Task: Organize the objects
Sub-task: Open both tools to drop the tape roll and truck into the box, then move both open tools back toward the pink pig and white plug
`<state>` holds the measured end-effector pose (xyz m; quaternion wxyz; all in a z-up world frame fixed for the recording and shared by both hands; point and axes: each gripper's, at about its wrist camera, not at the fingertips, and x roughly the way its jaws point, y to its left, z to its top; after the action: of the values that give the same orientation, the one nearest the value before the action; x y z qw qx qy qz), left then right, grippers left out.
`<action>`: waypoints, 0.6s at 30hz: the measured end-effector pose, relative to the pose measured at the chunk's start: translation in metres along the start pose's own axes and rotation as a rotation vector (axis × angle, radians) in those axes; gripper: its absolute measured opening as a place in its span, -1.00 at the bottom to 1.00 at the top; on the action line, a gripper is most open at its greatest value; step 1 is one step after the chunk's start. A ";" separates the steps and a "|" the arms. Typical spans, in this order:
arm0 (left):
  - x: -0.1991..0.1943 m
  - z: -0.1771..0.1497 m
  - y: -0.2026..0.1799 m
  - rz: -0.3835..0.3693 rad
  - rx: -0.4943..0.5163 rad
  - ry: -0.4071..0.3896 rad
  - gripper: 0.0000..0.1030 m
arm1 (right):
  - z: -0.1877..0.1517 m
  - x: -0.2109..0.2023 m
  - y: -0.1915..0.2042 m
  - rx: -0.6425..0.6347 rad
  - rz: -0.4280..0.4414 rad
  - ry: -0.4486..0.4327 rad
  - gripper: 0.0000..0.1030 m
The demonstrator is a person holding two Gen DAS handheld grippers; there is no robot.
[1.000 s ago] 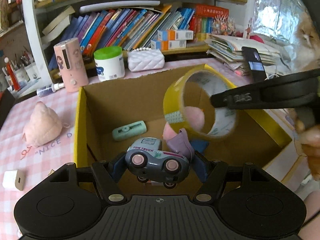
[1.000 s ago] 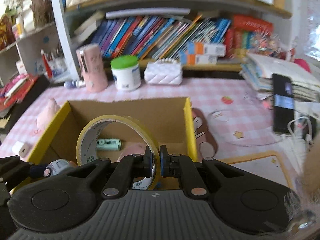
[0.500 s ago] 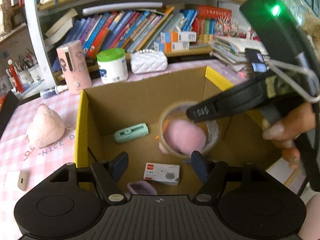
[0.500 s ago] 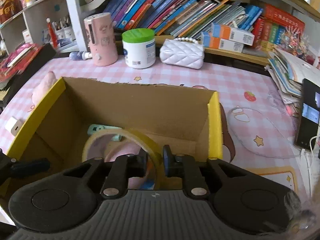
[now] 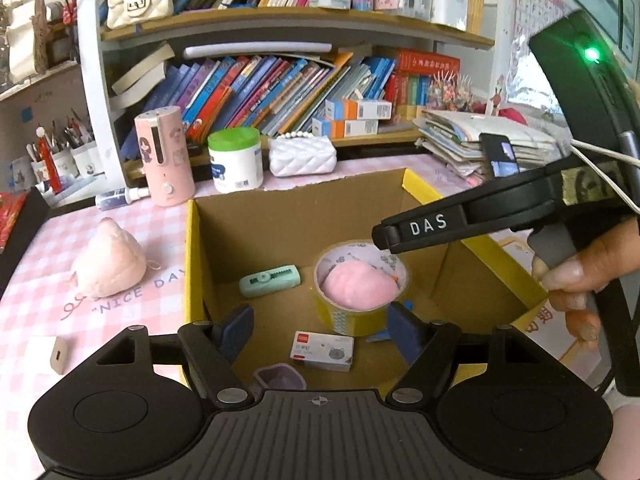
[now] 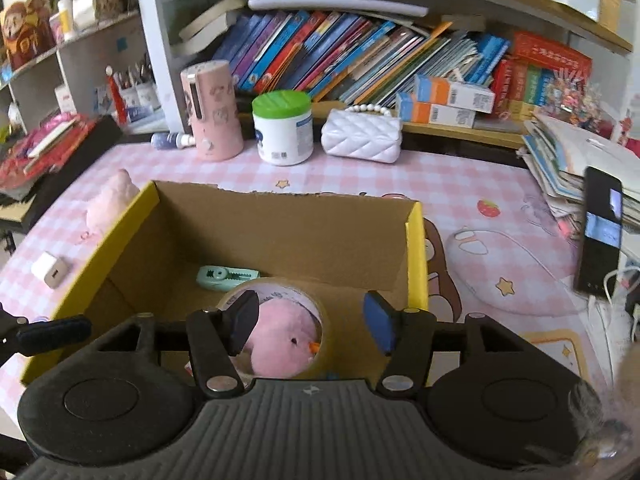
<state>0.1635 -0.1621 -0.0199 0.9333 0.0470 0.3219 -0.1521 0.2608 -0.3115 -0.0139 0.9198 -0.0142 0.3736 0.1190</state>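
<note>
Both my claws, left claw and right claw, hang spread and empty over the box; the tape lies inside, ringing a pink plush.

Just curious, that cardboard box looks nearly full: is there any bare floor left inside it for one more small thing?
Yes. Bare floor shows along the back wall of the box, behind the mint cutter and tape roll, and in the right corner. The front middle is crowded: the small card box and purple cup sit close by the roll.
</note>
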 end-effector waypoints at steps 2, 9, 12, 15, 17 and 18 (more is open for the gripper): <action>-0.007 -0.002 0.001 -0.003 -0.002 -0.013 0.45 | -0.004 -0.009 0.003 0.011 -0.002 -0.016 0.08; -0.037 -0.015 0.020 0.029 -0.063 -0.074 0.57 | -0.025 -0.045 0.018 0.068 -0.042 -0.088 0.10; -0.047 -0.022 0.032 0.043 -0.103 -0.077 0.57 | -0.037 -0.066 0.029 0.092 -0.093 -0.152 0.20; -0.056 -0.031 0.041 0.067 -0.118 -0.074 0.58 | -0.054 -0.083 0.047 0.066 -0.170 -0.211 0.26; -0.064 -0.039 0.049 0.090 -0.129 -0.071 0.66 | -0.066 -0.090 0.059 0.061 -0.208 -0.229 0.34; -0.068 -0.043 0.053 0.099 -0.139 -0.070 0.66 | -0.073 -0.094 0.065 0.065 -0.222 -0.233 0.36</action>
<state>0.1041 -0.0864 -0.0125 0.9514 -0.0074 0.2962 -0.0844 0.1306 -0.2763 0.0024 0.9644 -0.0117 0.2642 0.0051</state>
